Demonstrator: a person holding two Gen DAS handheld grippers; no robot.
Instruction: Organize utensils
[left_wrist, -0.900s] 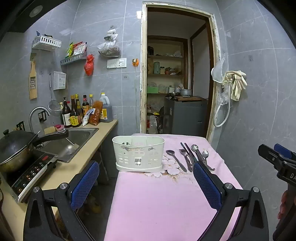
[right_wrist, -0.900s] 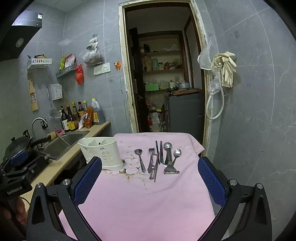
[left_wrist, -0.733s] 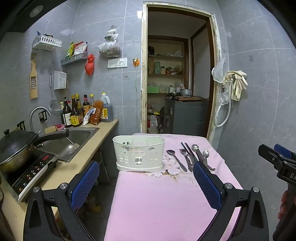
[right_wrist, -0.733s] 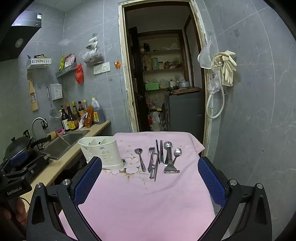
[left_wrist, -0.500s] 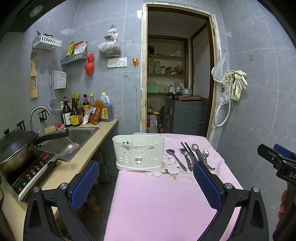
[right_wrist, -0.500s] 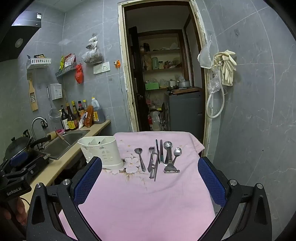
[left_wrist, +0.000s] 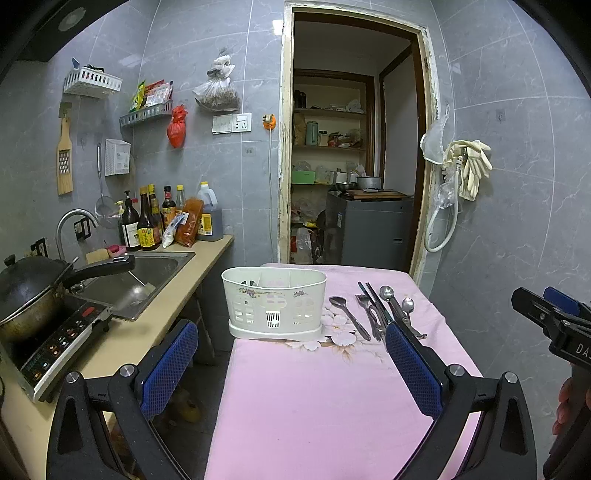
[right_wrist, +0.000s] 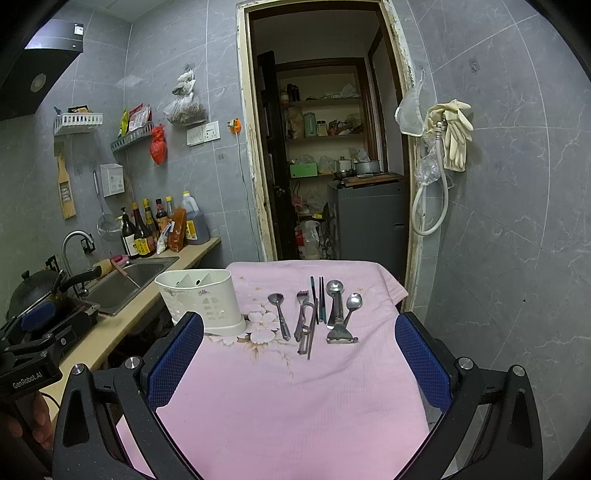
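A white utensil caddy (left_wrist: 274, 302) (right_wrist: 201, 298) stands at the far left of a pink-covered table (left_wrist: 314, 398) (right_wrist: 295, 398). To its right lie several metal utensils: a spoon (right_wrist: 279, 314), a fork (right_wrist: 301, 310), dark chopsticks (right_wrist: 317, 299), a scoop (right_wrist: 335, 299), a small spoon (right_wrist: 352, 304) and a peeler (right_wrist: 341, 334); they also show in the left wrist view (left_wrist: 376, 314). My left gripper (left_wrist: 291, 365) is open and empty above the near table. My right gripper (right_wrist: 299, 358) is open and empty, short of the utensils.
A counter (left_wrist: 122, 343) runs along the left with a sink (left_wrist: 136, 277), a pan (left_wrist: 33, 288) on an induction hob (left_wrist: 55, 343) and sauce bottles (left_wrist: 147, 225). An open doorway (left_wrist: 351, 166) lies behind the table. A tiled wall (right_wrist: 517, 221) stands at the right.
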